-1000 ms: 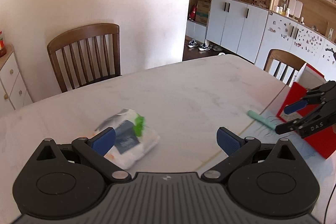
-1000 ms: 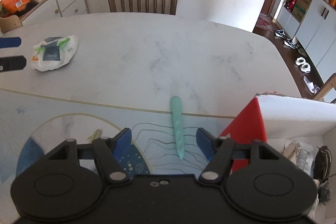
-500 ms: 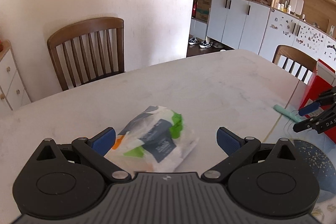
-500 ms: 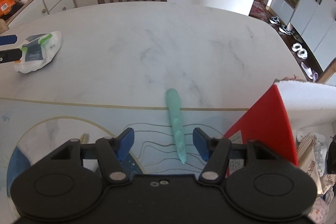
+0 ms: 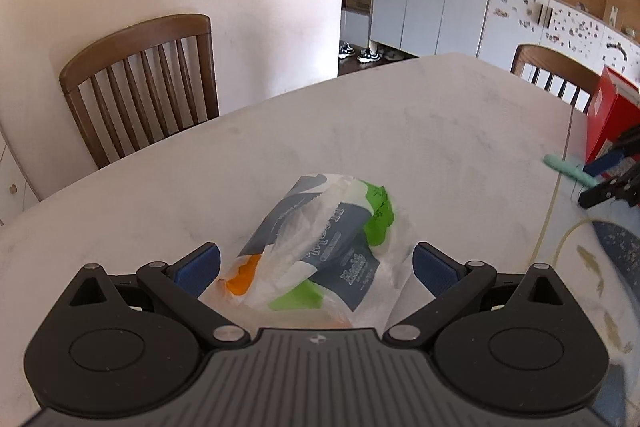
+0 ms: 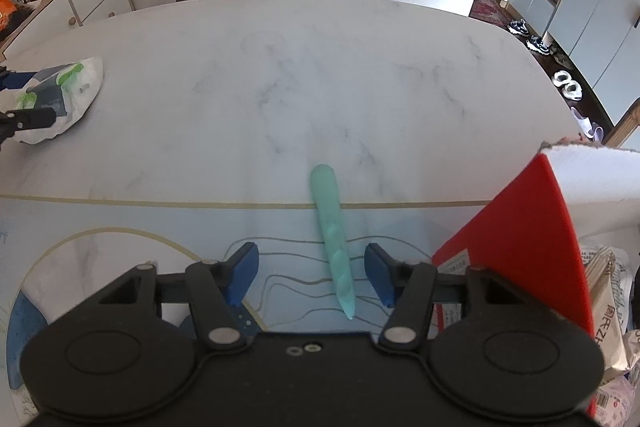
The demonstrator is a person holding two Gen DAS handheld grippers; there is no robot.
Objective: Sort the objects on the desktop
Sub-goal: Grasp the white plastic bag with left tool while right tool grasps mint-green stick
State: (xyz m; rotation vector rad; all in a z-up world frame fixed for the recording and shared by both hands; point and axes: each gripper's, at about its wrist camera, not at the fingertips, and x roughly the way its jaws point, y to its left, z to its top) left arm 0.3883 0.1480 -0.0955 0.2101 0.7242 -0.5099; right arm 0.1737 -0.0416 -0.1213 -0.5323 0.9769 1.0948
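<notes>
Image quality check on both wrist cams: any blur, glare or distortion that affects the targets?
Left wrist: strong fisheye bending at the edges, plastic bag between the open fingers sharp, right gripper at the frame edge soft. Right wrist: even daylight, no hard glare on the table, teal pen crisp, red box stretched by the lens.

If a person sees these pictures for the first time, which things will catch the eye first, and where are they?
First comes the crumpled plastic packet with green, orange and dark blue print, lying on the marble table between the open fingers of the left gripper. Next is the long mint-green stick, lying across the edge of the patterned mat between the open fingers of the right gripper. Beside it on the right stands a bright red box.
</notes>
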